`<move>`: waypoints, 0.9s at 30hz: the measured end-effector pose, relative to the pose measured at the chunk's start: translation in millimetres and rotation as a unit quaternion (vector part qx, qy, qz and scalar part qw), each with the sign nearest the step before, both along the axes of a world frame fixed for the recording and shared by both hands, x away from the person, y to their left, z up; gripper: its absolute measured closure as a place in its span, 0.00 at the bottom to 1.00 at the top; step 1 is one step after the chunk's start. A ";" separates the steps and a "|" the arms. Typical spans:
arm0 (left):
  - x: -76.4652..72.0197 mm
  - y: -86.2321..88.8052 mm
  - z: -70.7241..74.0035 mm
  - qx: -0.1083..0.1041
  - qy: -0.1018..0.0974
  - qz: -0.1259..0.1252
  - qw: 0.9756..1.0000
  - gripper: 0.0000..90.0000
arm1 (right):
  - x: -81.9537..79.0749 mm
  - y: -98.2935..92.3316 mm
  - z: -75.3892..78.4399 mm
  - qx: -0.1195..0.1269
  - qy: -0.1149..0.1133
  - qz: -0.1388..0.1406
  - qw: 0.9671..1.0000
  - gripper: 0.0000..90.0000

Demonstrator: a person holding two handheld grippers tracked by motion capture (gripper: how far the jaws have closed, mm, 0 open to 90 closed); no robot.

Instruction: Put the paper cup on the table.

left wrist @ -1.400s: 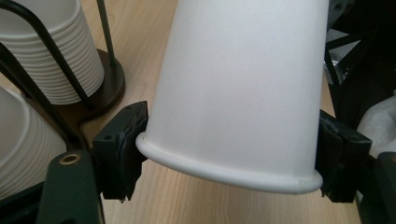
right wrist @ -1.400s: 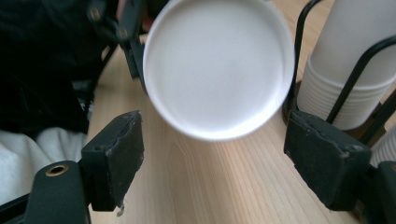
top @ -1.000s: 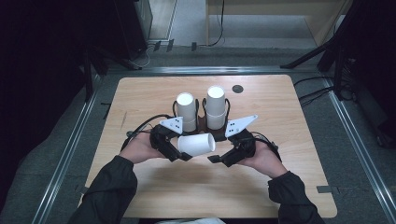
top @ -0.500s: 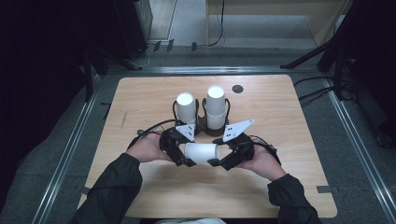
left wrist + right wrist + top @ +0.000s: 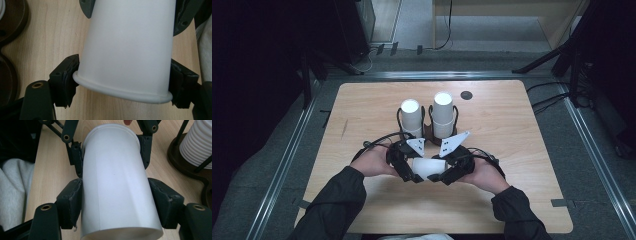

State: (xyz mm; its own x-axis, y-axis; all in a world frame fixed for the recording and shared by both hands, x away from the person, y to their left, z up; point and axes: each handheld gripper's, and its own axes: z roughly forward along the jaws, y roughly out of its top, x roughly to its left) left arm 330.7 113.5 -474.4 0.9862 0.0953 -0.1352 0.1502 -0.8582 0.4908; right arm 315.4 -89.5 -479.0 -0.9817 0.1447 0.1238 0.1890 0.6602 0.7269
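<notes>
- Lying on its side, a white paper cup (image 5: 430, 168) is held between both grippers, toward the near edge of the worktop (image 5: 522, 150), at mid-width.
- Its rim end is clamped by the left hand-held gripper (image 5: 412, 172).
- Its base end is pressed by the right hand-held gripper (image 5: 447, 175), whose jaws have just been closing.
- Two cup stacks (image 5: 411, 117) stand in a dark holder (image 5: 428, 131) behind.

Cup (image 5: 428, 167) before two stacks (image 5: 411, 118)
</notes>
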 end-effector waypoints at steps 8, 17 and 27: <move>-0.4 4.6 2.5 -0.039 0.001 0.028 0.999 0.10 | 1.1 -4.0 3.6 0.011 0.001 0.001 1.000 0.35; 2.1 14.3 9.5 -0.089 0.007 0.053 0.995 0.08 | 4.0 -12.7 10.5 0.039 0.003 -0.008 0.999 0.35; -2.7 22.8 14.8 -0.171 0.012 0.079 0.982 0.09 | 6.3 -25.3 22.5 0.081 0.007 -0.013 0.997 0.35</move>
State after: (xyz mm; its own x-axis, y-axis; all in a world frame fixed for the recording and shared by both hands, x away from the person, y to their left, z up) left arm 327.9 136.3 -459.6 0.9589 0.1920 -0.2091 0.2835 -0.6085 0.7412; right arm 321.7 -114.8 -456.4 -0.9757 0.1480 0.1618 0.2163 0.5297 0.8202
